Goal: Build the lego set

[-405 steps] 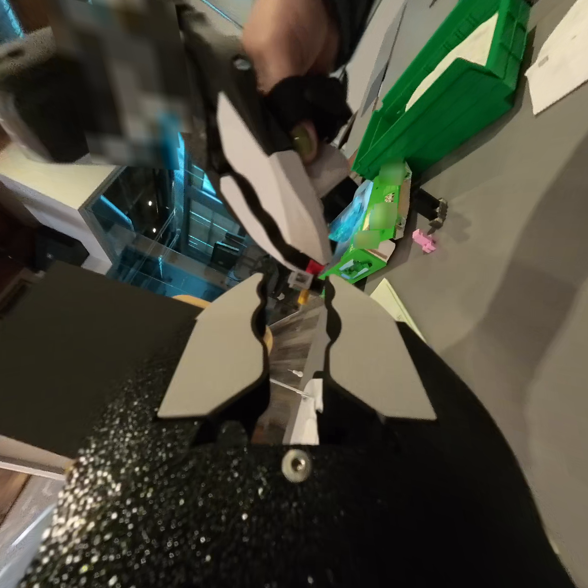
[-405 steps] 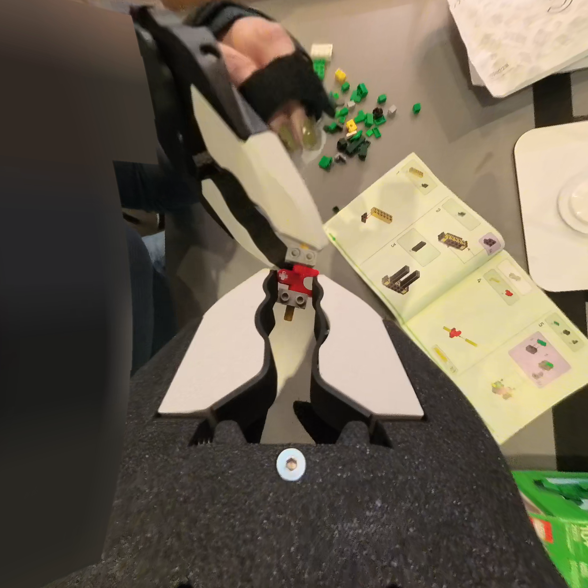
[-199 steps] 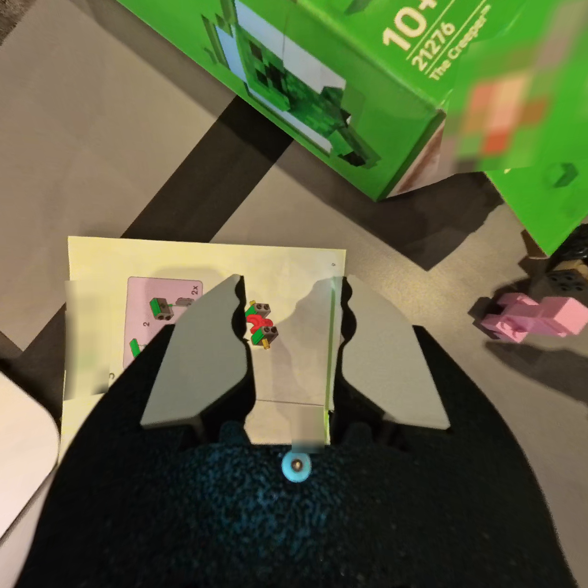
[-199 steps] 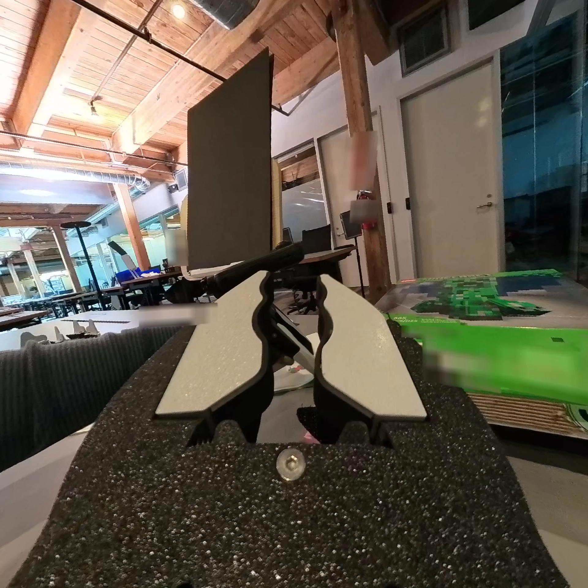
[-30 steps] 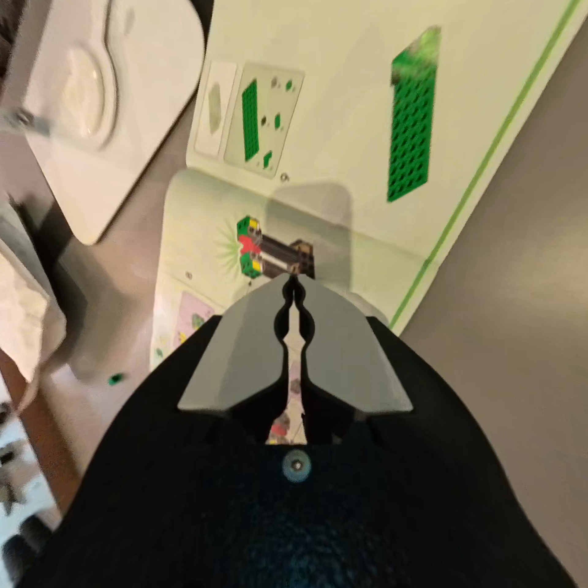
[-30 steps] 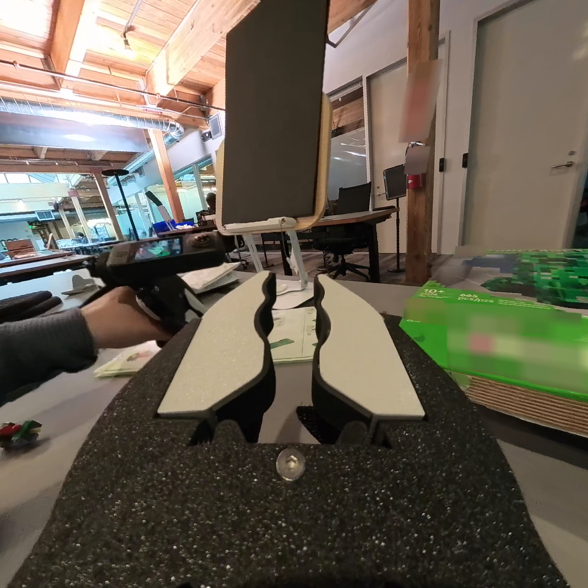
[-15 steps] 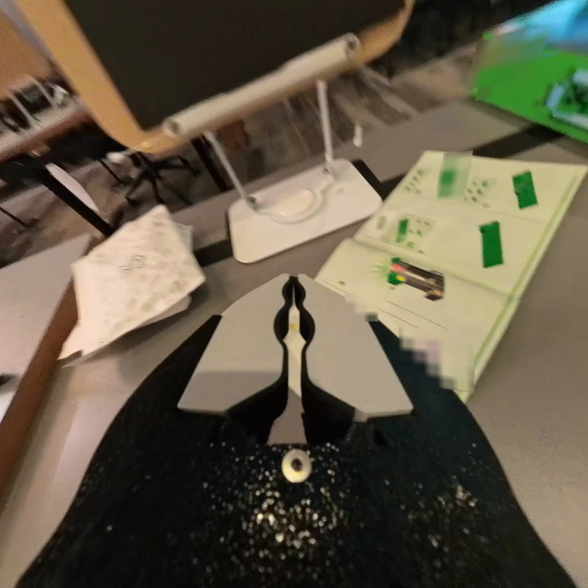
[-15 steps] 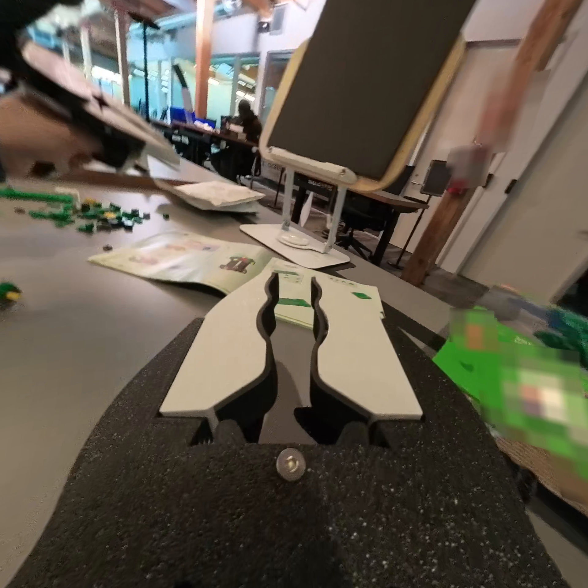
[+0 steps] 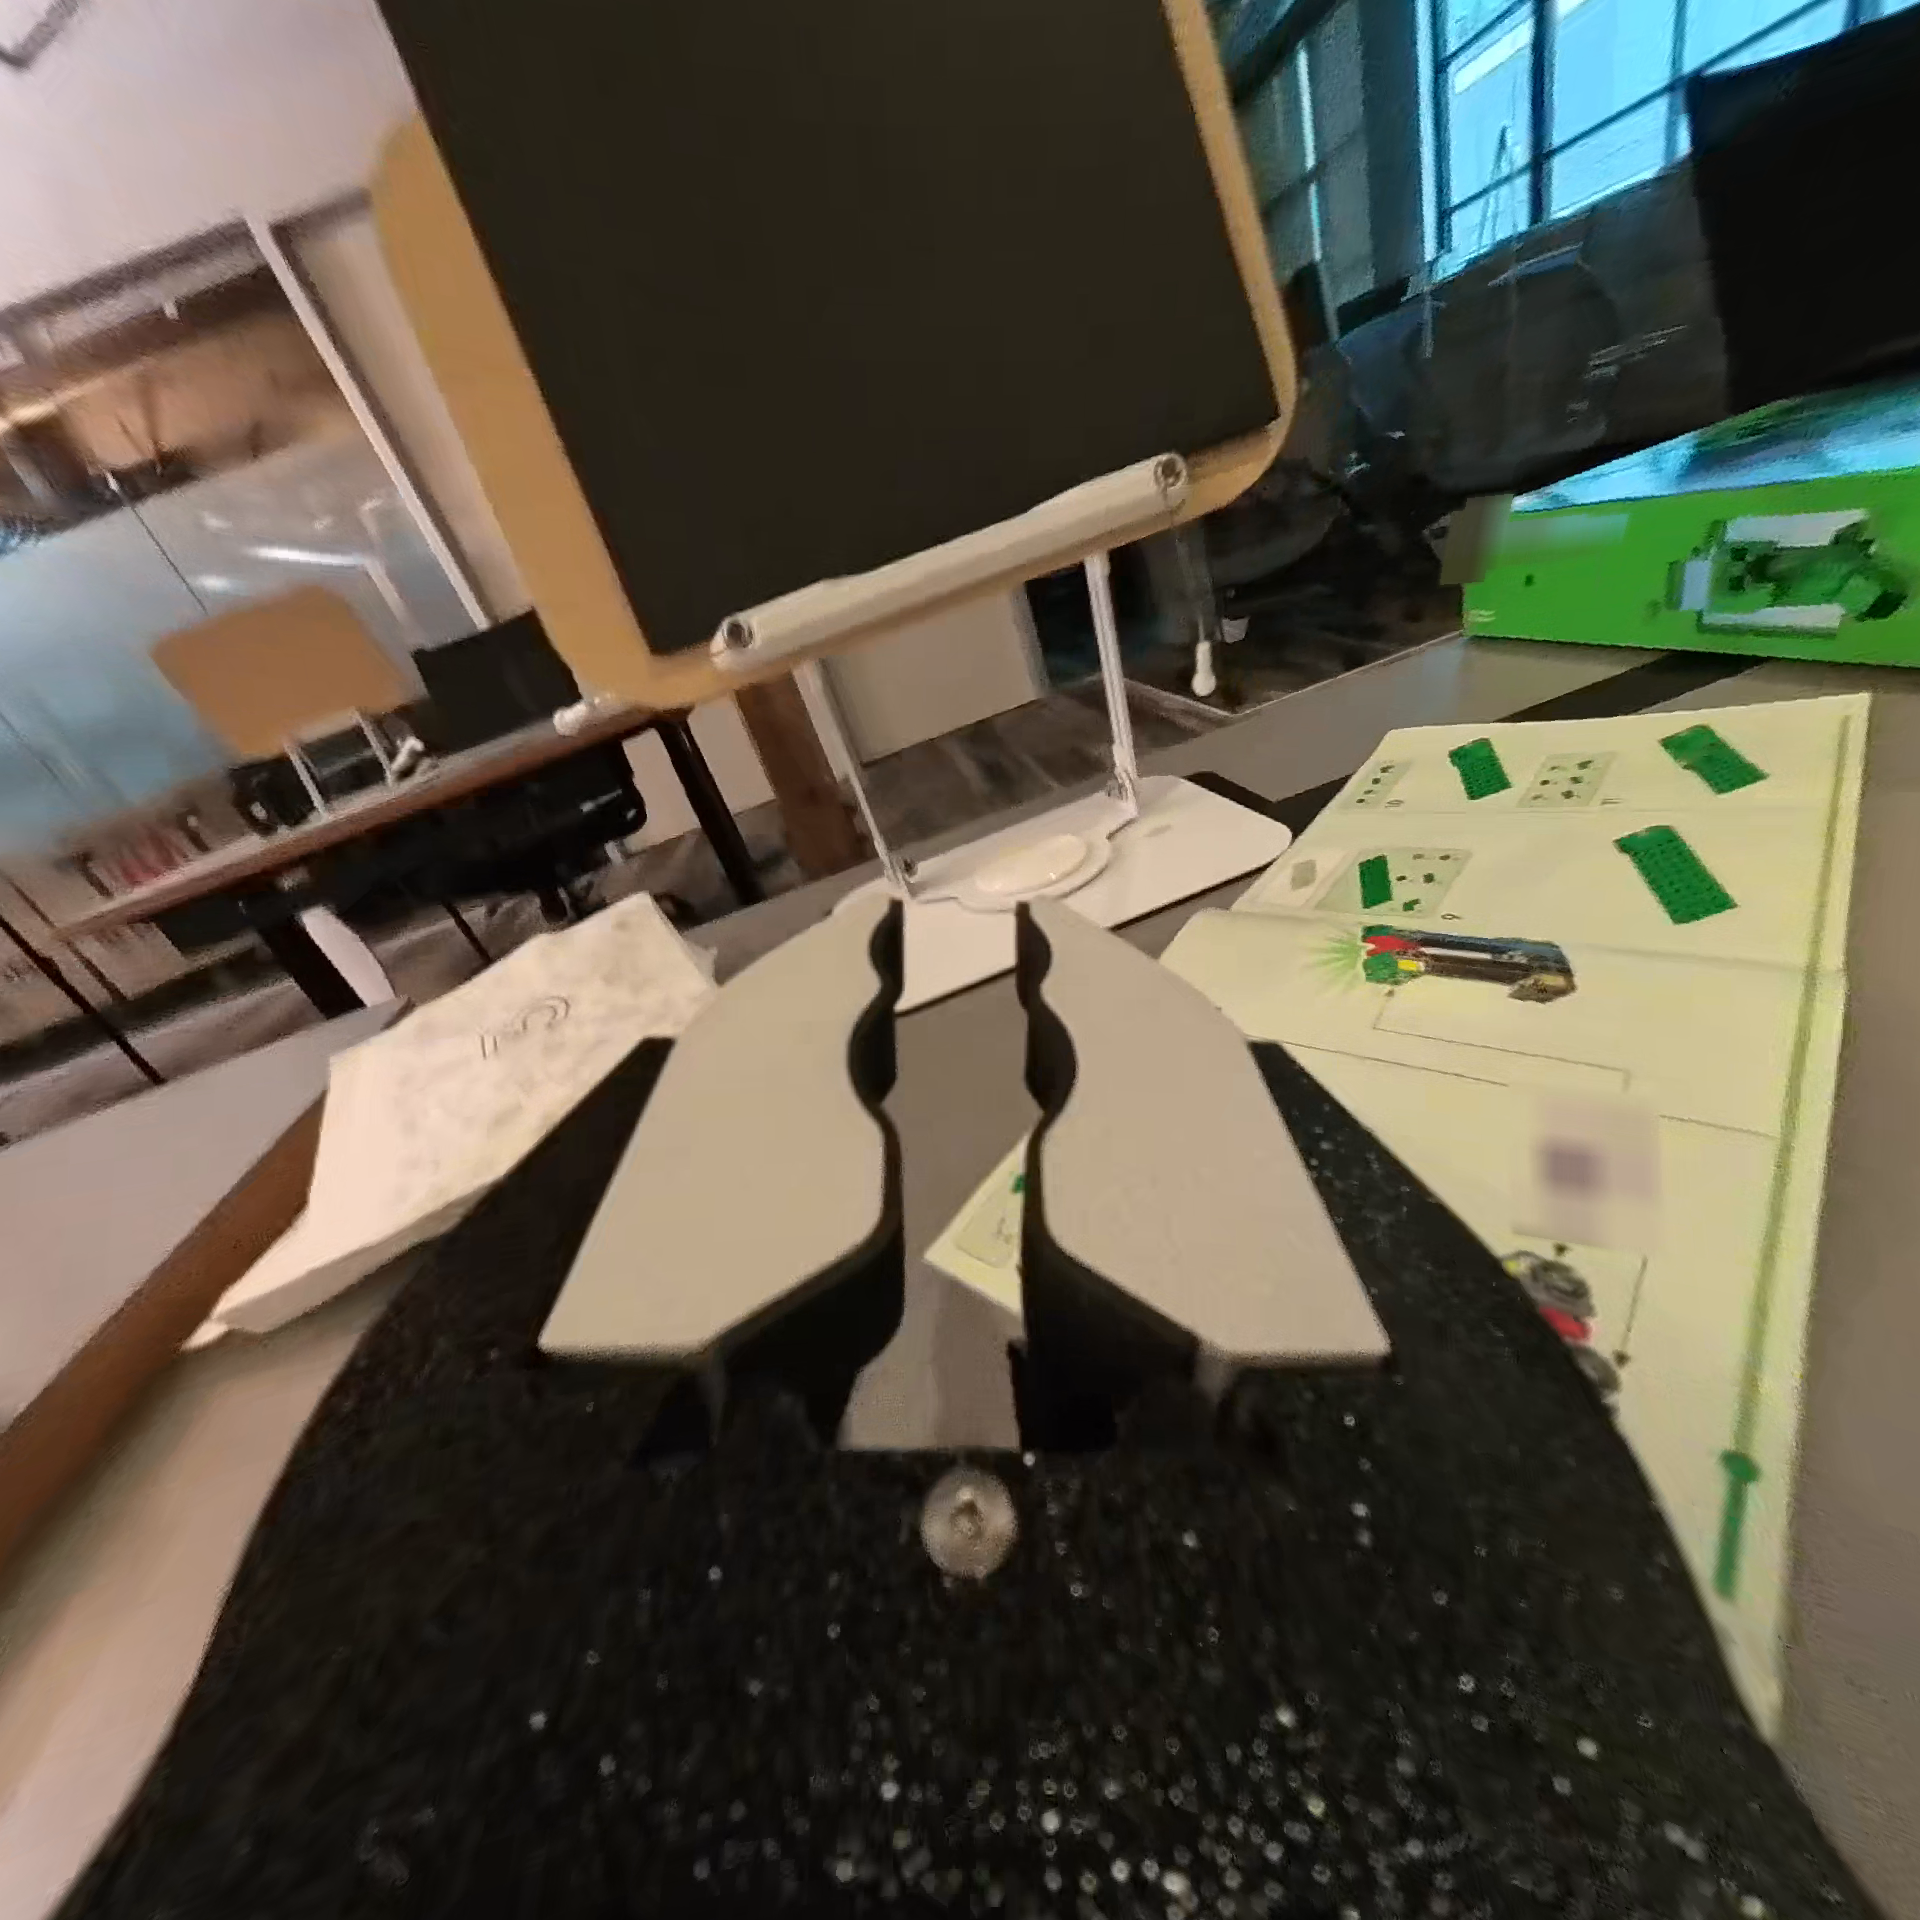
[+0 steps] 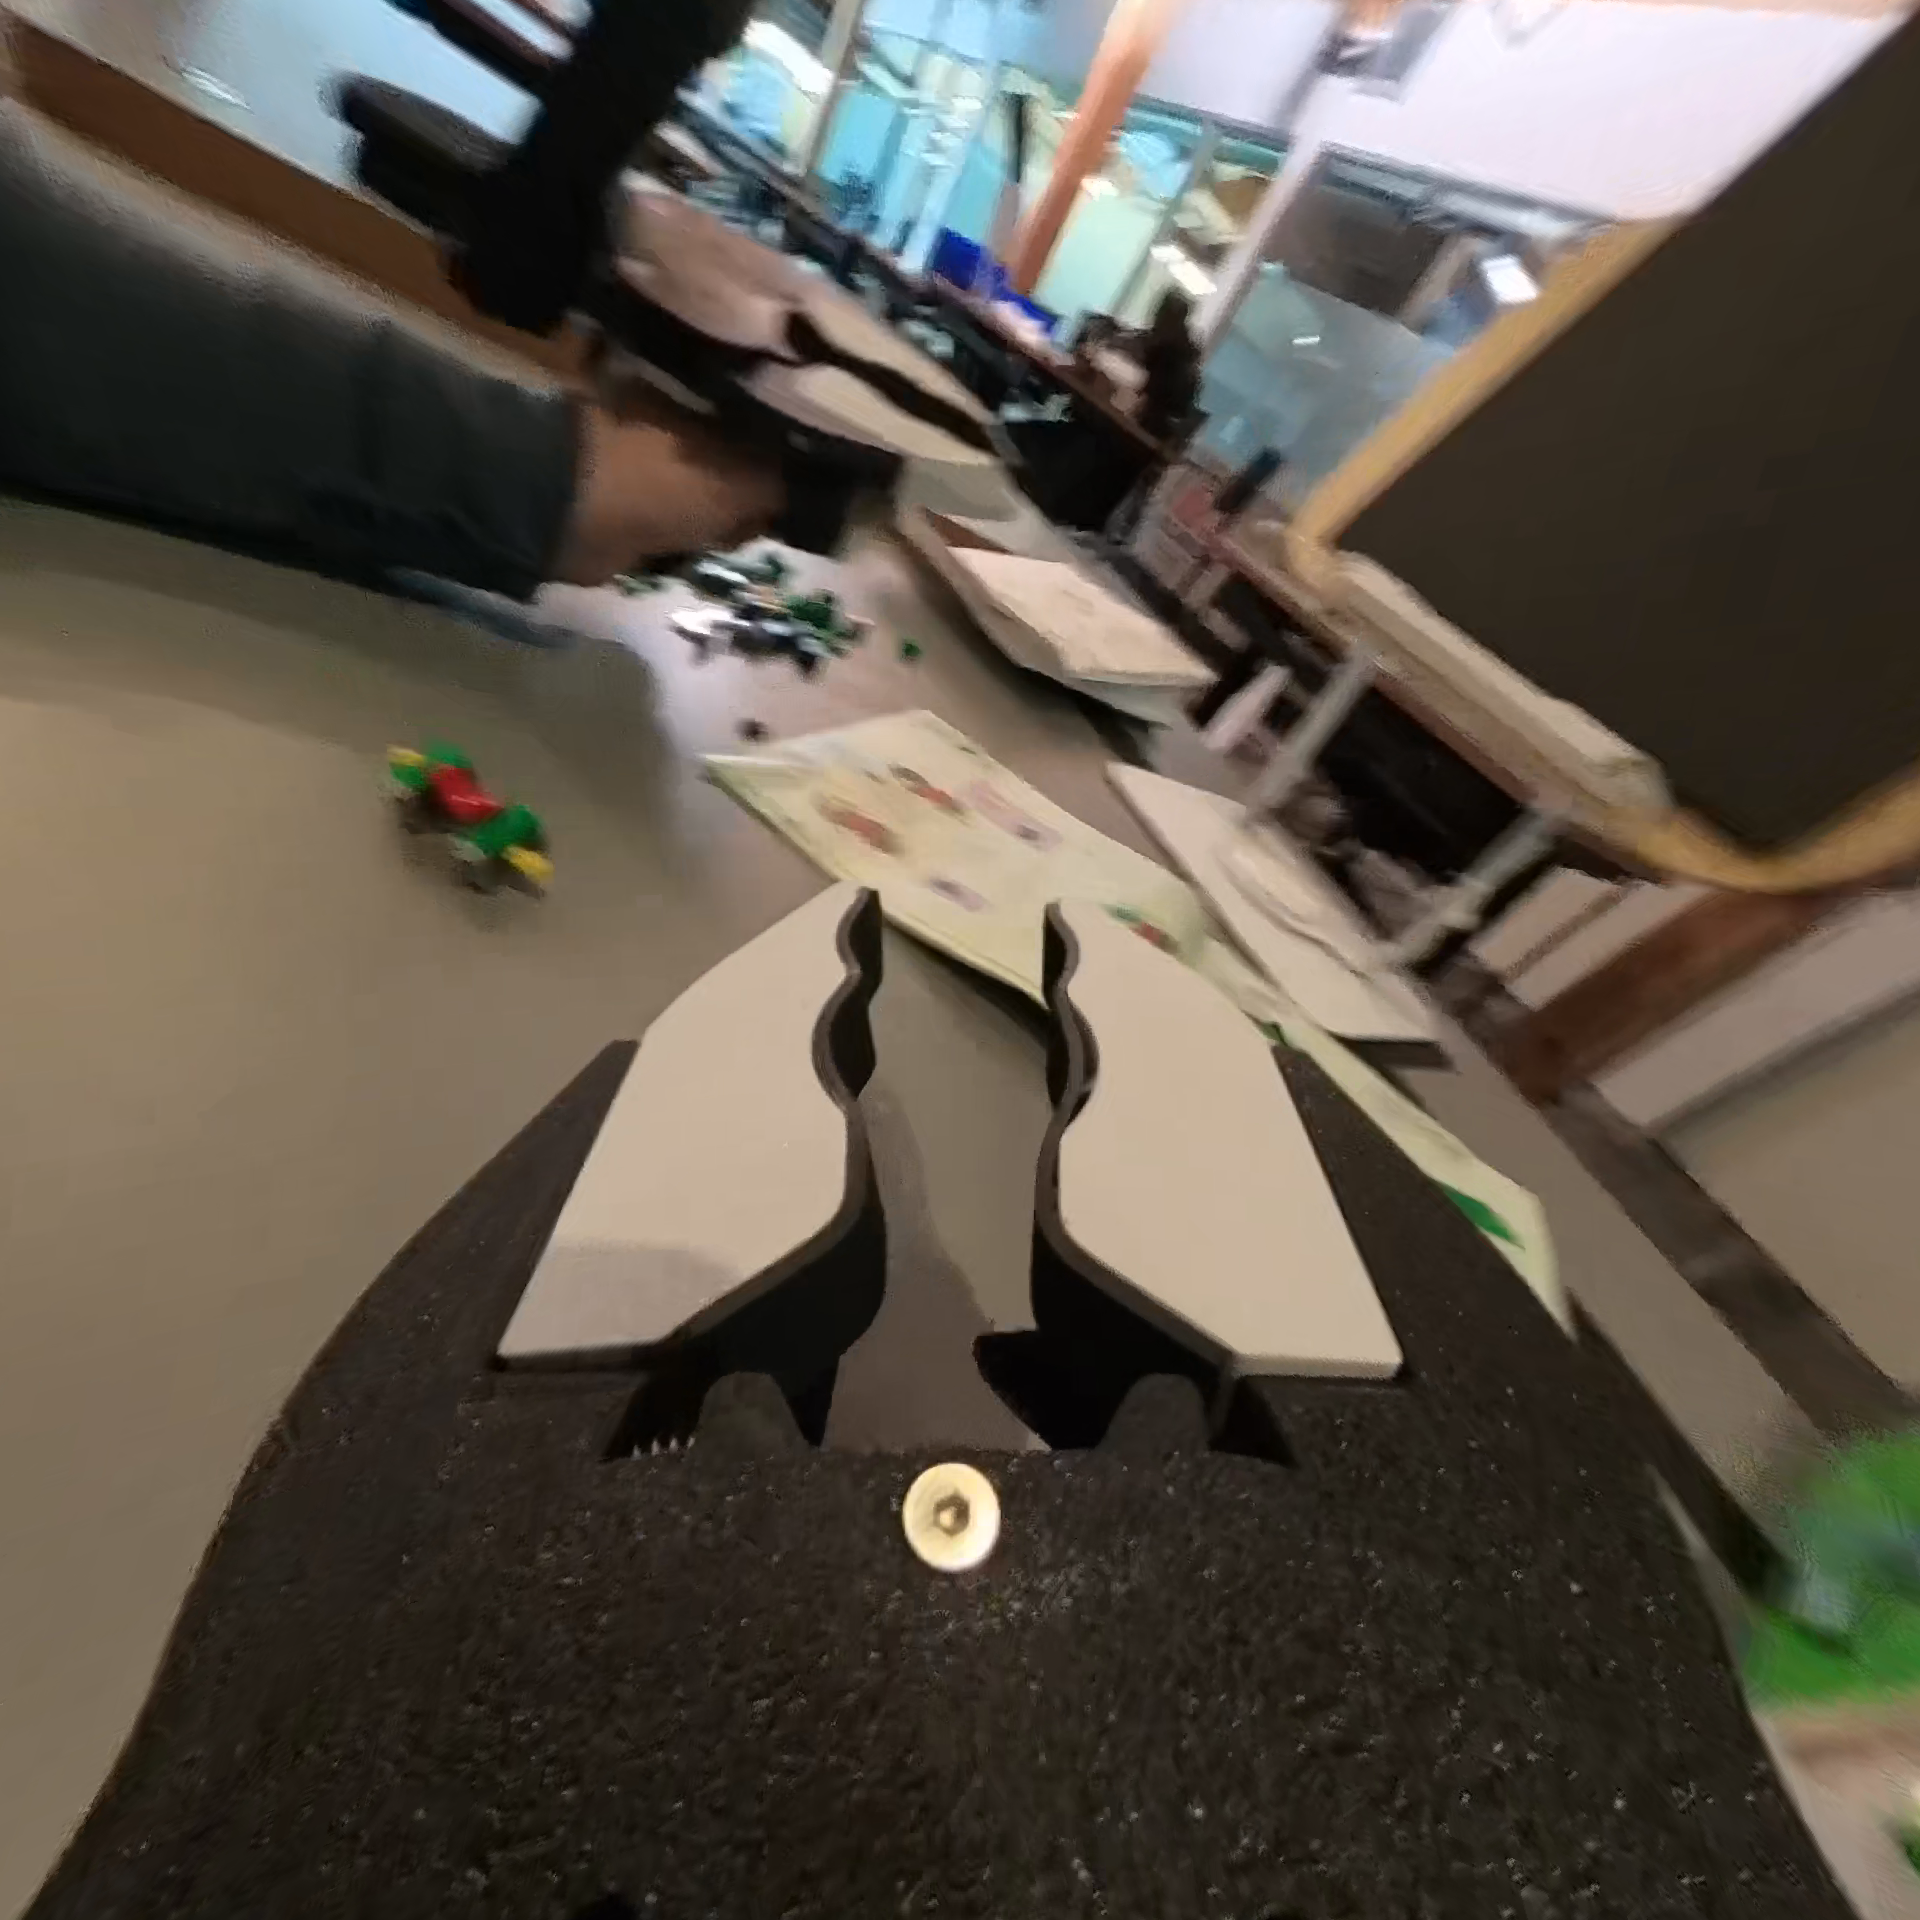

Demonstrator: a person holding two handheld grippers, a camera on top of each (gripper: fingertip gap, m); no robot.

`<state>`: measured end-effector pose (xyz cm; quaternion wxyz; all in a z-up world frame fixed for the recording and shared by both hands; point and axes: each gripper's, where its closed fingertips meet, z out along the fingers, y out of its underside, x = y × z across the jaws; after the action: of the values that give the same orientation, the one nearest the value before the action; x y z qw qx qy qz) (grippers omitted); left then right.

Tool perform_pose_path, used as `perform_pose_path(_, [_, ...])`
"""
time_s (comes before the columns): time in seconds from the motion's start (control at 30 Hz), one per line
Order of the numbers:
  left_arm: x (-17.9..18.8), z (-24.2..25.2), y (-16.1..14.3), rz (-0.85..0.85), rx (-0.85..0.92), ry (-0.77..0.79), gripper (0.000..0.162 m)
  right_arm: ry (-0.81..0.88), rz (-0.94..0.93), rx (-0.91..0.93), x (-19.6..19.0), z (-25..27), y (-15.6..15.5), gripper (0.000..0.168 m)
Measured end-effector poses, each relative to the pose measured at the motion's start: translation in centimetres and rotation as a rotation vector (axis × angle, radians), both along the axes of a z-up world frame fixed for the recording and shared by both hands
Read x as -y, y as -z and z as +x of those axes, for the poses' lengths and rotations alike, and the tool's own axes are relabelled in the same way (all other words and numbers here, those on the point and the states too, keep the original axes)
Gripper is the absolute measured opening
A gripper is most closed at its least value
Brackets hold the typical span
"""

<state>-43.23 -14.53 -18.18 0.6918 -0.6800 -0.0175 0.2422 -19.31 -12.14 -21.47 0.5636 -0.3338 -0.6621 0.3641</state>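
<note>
My left gripper (image 9: 954, 920) is open and empty, held low over the grey table, pointing at the white tablet stand base (image 9: 1164, 857). The open instruction booklet (image 9: 1558, 966) lies just right of it. My right gripper (image 10: 956, 914) is open and empty, low over the table. A small red, green and yellow lego build (image 10: 468, 805) sits on the table ahead and to its left. A pile of loose green and dark bricks (image 10: 764, 623) lies farther off. The booklet (image 10: 935, 821) lies ahead of the right gripper. The left gripper (image 10: 862, 405) shows in the distance, held by a hand.
A dark tablet (image 9: 831, 291) on a white stand rises behind the booklet. A white paper bag (image 9: 468, 1091) lies at the left. A green lego box (image 9: 1704, 561) stands at the far right. A person's grey sleeve (image 10: 260, 416) crosses the table's left side.
My left gripper has opened and tilted up from looking down at the booklet to facing the tablet stand. My right gripper has swung left, so the small build and brick pile came into view.
</note>
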Motion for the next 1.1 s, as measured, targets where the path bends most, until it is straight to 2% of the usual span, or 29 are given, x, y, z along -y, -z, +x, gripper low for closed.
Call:
perform_pose_path(0.13, [0.4, -0.7, 0.6, 0.015, 0.046, 0.049, 0.02, -0.239, -0.097, 0.228, 5.4, -1.8, 2.2, 0.043])
perform_pose_path(0.23, [1.1, -1.8, 0.9, 0.056, 0.13, 0.064, 0.02, -0.327, -0.183, 0.303, 7.5, -2.6, 2.6, 0.048])
perform_pose_path(0.47, [2.5, -1.6, 0.0, 0.14, 0.164, 0.114, 0.019, -0.365, -0.265, 0.302, 8.9, -3.5, 2.5, 0.049])
perform_pose_path(0.7, [3.2, -2.1, -0.5, 0.181, 0.157, 0.096, 0.017, -0.368, -0.34, 0.233, 8.4, -3.1, 1.6, 0.046])
perform_pose_path(1.0, [2.9, -1.4, -0.6, 0.177, 0.136, 0.13, 0.012, -0.39, -0.307, 0.441, 9.2, -2.2, 4.2, 0.035])
perform_pose_path(1.1, [2.1, 0.3, -0.4, 0.132, 0.068, 0.2, 0.001, -0.38, -0.282, 0.466, 9.3, -2.3, 4.6, 0.034])
